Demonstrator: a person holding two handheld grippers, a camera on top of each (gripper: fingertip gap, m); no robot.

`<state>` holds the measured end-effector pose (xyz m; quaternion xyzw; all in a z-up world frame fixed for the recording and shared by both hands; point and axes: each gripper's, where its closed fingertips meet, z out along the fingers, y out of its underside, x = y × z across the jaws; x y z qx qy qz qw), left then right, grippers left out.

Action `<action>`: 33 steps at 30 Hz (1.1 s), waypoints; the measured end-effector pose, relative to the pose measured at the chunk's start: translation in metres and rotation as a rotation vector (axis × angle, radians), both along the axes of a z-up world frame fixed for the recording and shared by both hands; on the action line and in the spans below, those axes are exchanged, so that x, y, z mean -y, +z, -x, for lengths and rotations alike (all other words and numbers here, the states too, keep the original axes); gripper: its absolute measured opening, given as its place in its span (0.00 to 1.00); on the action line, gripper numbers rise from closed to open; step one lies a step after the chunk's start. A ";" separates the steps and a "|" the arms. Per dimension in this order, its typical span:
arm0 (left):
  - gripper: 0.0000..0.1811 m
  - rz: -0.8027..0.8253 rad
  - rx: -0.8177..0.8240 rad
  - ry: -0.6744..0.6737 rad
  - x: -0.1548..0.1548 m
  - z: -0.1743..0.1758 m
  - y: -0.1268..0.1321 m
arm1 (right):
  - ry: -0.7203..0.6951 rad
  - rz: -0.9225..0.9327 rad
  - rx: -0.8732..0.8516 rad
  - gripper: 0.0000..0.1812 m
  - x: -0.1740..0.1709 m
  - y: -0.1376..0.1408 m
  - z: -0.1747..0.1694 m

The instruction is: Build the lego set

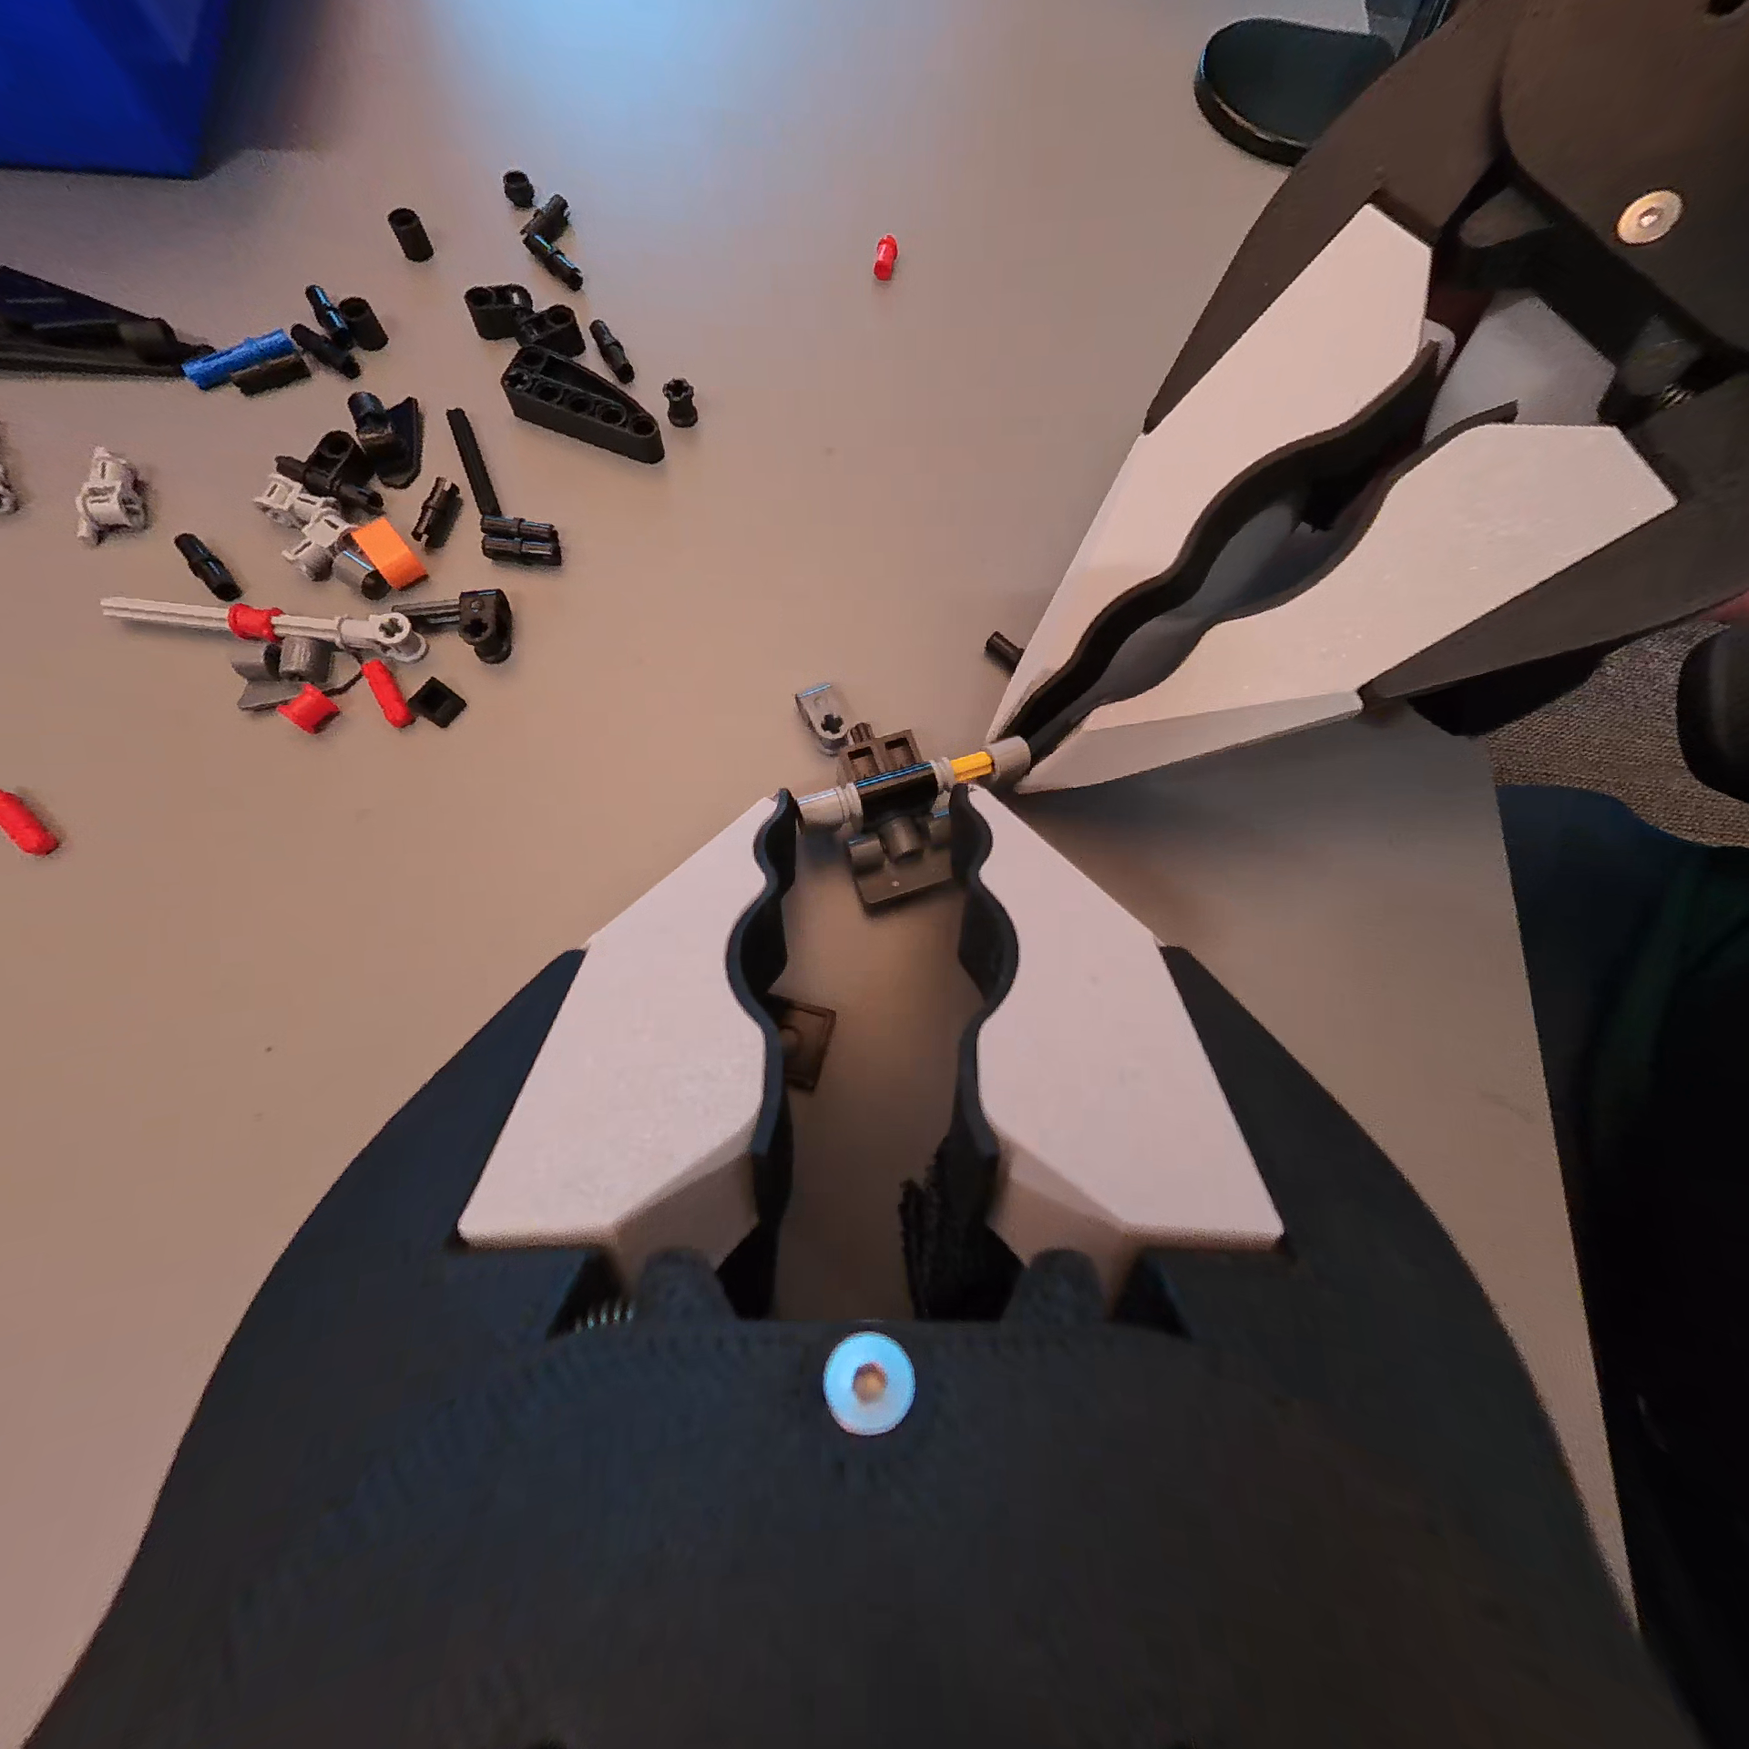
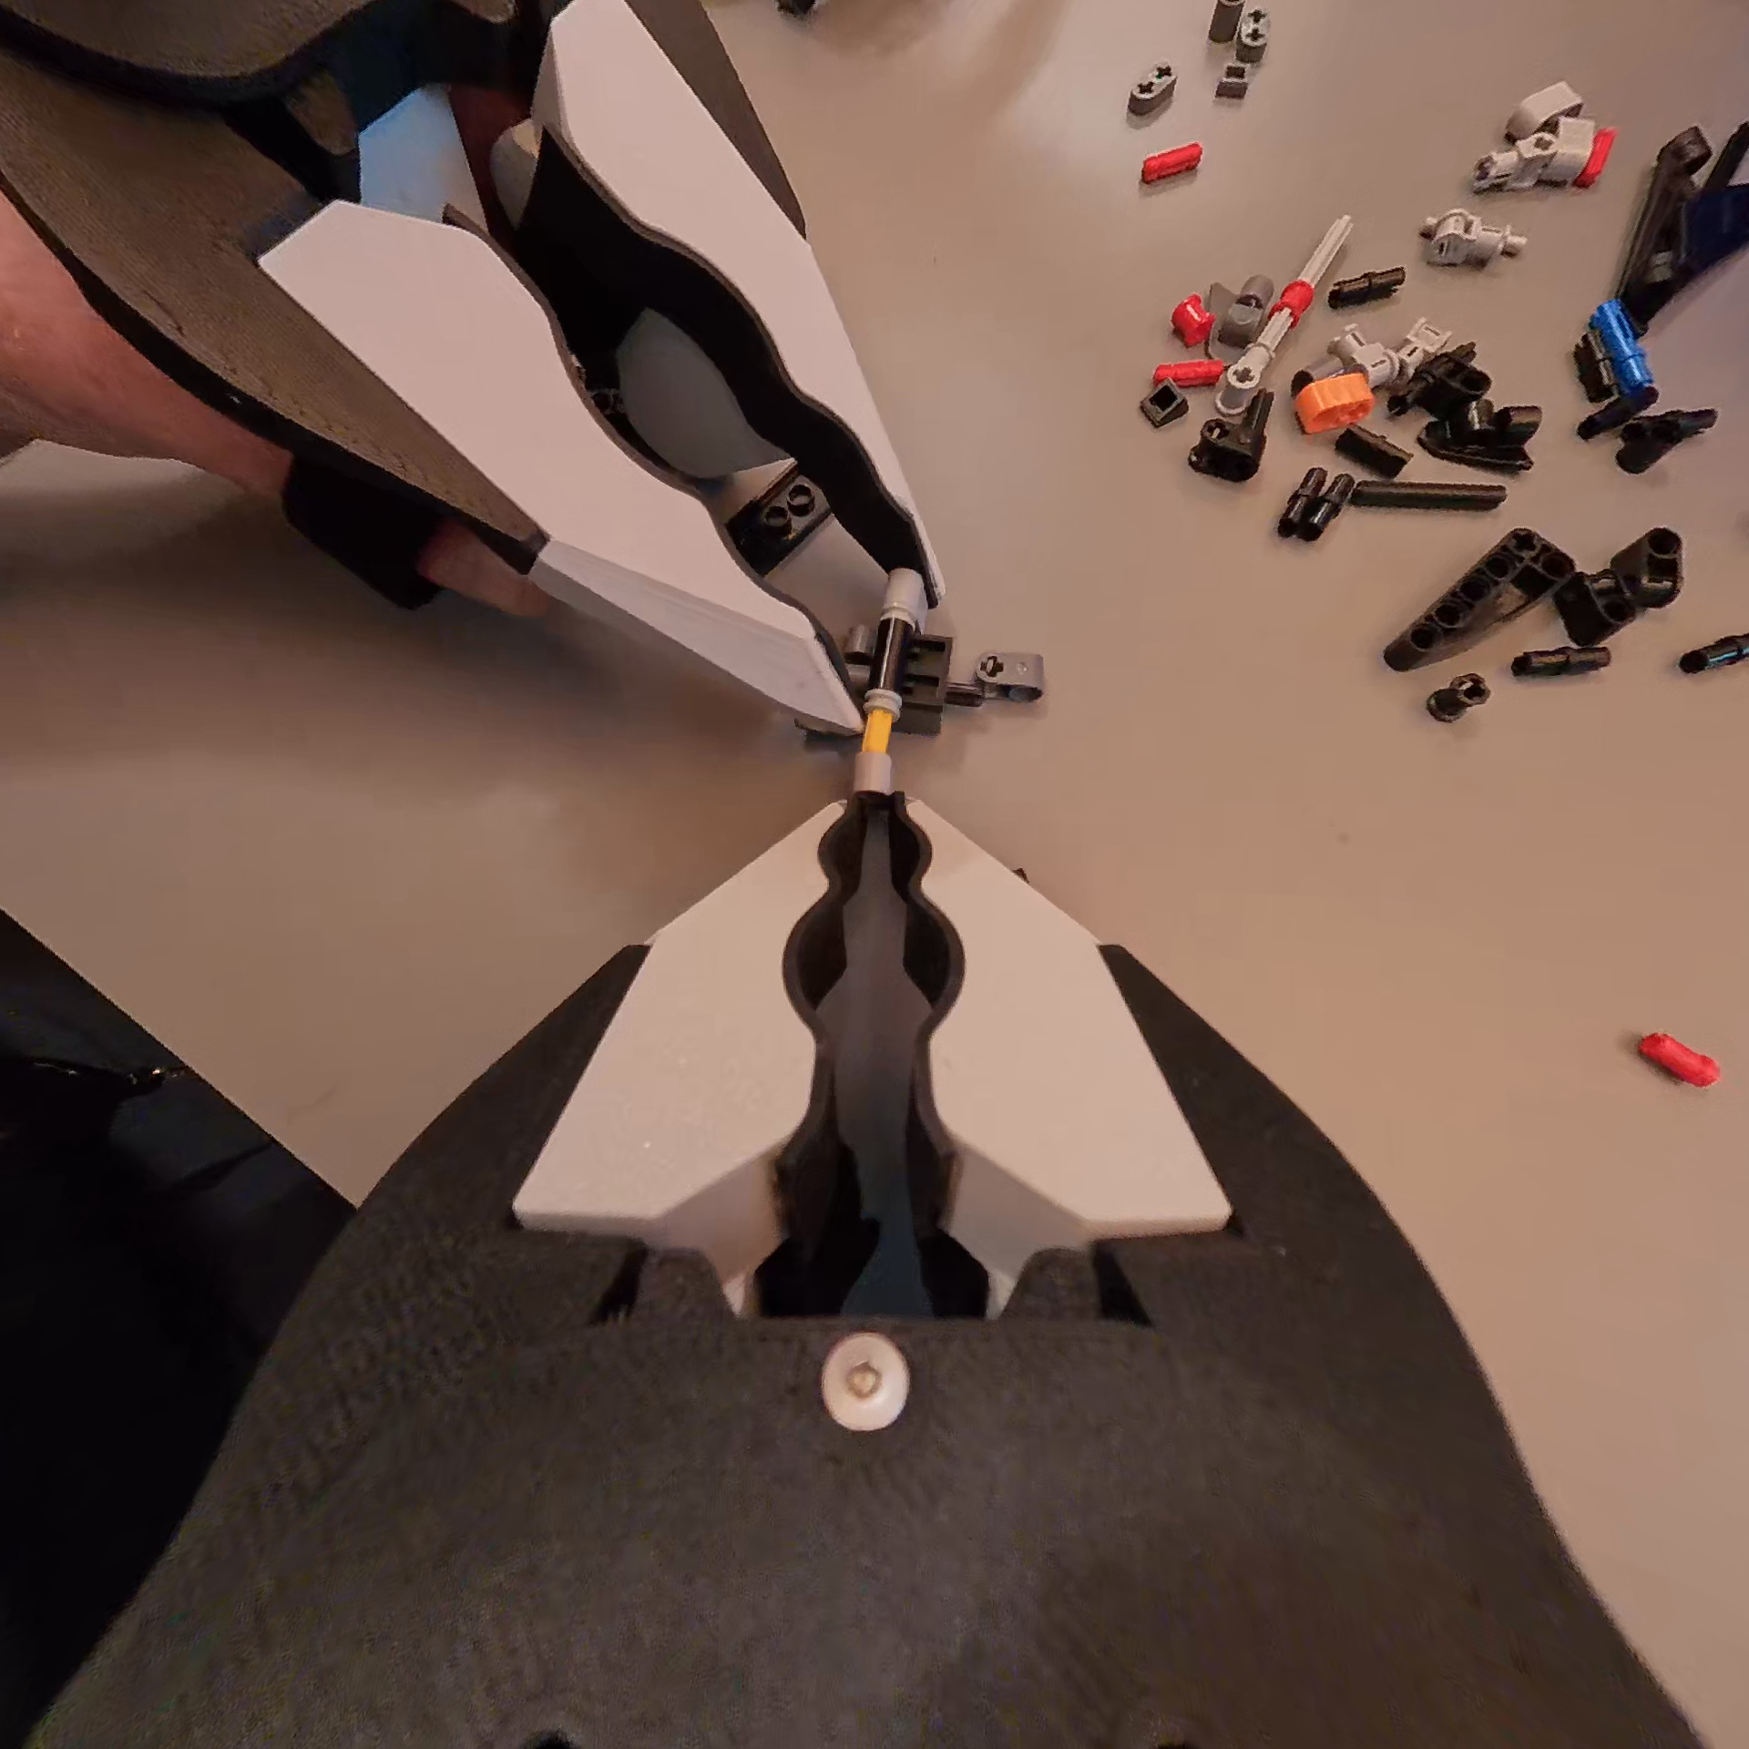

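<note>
A small black and dark grey lego assembly [image 1: 885, 757] sits on the grey table between my left gripper's fingertips. My left gripper [image 1: 875, 803] is shut on it; it also shows in the right wrist view [image 2: 880, 644], with the assembly [image 2: 923, 667] between its tips. A black axle runs through the assembly and ends in a yellow section [image 1: 970, 765] [image 2: 875, 733] with a grey bush [image 2: 873, 771] on its end. My right gripper [image 2: 875, 803] is shut on that grey bush and comes in from the right in the left wrist view [image 1: 1017, 757]. A small grey connector [image 1: 819, 705] sticks out of the assembly's far side.
A pile of loose black, grey, red, blue and orange parts [image 1: 379, 492] [image 2: 1420, 379] lies beyond the grippers. Single red pins [image 1: 885, 257] [image 2: 1680, 1060] lie apart. A blue box [image 1: 95, 76] stands at the far left. The table edge [image 1: 1514, 946] runs close on the right. Left and right tips are no more than a few centimetres apart.
</note>
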<state>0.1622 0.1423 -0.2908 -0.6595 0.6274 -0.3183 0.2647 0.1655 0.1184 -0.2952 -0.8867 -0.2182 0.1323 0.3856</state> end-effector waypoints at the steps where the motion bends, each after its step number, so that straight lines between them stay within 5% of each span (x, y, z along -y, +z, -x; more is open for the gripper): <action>1: 0.17 -0.008 0.000 0.001 0.000 0.000 0.000 | -0.003 0.001 -0.002 0.02 0.000 0.000 0.000; 33: 0.15 -0.289 -0.065 0.094 -0.006 -0.004 0.002 | -0.046 0.083 0.127 0.01 -0.006 -0.003 -0.006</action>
